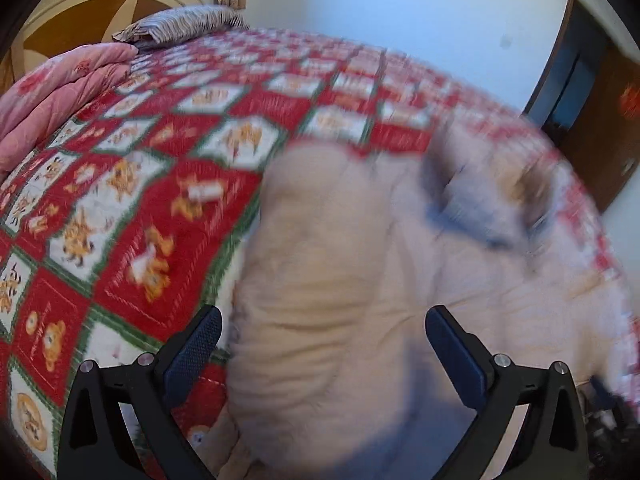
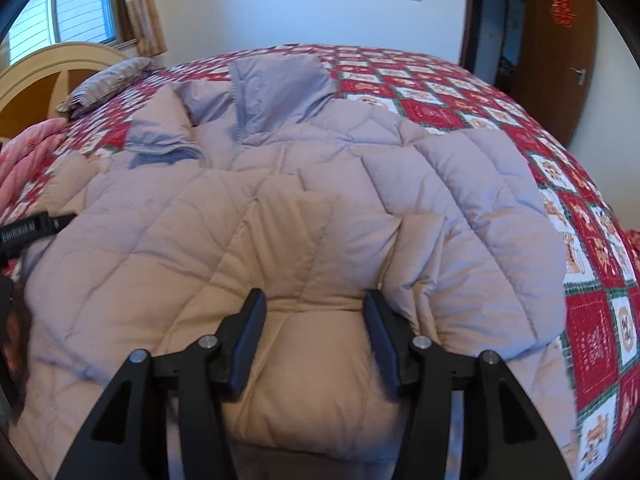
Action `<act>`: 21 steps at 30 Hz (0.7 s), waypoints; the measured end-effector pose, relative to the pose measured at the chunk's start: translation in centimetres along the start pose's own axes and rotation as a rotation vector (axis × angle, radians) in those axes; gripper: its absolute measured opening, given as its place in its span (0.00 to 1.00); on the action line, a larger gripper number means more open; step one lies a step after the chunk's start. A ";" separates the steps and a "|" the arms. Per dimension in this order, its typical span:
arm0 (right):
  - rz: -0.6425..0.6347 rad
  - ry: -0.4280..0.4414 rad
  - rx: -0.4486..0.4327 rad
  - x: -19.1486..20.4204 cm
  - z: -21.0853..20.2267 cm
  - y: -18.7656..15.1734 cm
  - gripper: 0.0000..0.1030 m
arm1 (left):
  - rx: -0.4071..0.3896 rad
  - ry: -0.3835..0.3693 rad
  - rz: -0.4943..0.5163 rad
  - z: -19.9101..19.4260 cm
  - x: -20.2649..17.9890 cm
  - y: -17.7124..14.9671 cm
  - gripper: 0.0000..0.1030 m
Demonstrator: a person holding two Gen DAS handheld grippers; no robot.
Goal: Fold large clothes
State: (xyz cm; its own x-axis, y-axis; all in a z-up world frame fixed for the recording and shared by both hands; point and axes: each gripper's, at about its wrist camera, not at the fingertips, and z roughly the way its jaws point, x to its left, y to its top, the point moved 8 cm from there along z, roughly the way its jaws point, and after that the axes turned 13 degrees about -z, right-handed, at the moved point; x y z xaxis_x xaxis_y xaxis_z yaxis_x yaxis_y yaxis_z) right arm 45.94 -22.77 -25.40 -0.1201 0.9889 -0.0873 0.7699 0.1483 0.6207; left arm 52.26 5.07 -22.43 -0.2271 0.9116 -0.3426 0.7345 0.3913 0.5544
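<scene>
Two views. Left wrist, blurred: left gripper (image 1: pixel 324 340) jaws wide apart above the quilted jacket (image 1: pixel 340 320) on the bedspread (image 1: pixel 160 208). Right wrist: right gripper (image 2: pixel 316 328) jaws part-open astride a padded fold, seemingly unclamped. Mid-fold; next, regrasp the hem.

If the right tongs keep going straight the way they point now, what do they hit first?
Most likely the puffy quilted jacket: the right tongs already straddle a padded fold of it, with nothing else between.
</scene>
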 end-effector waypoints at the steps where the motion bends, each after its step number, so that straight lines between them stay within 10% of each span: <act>1: -0.009 0.024 0.000 0.0 -0.4 0.2 0.66 | -0.013 -0.022 -0.004 -0.7 -0.3 0.6 0.99; 21: 0.008 0.047 -0.035 -6.8 3.1 15.3 0.80 | 0.023 -0.063 0.135 6.6 -12.0 9.9 0.99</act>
State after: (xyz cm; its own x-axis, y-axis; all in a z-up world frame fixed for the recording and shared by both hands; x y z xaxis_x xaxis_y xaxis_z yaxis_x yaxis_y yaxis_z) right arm 60.42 -27.19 -17.72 -0.1439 0.9885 -0.0457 0.7486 0.1389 0.6483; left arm 66.51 -2.83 -17.82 -0.0853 0.9456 -0.3140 0.7700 0.2625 0.5815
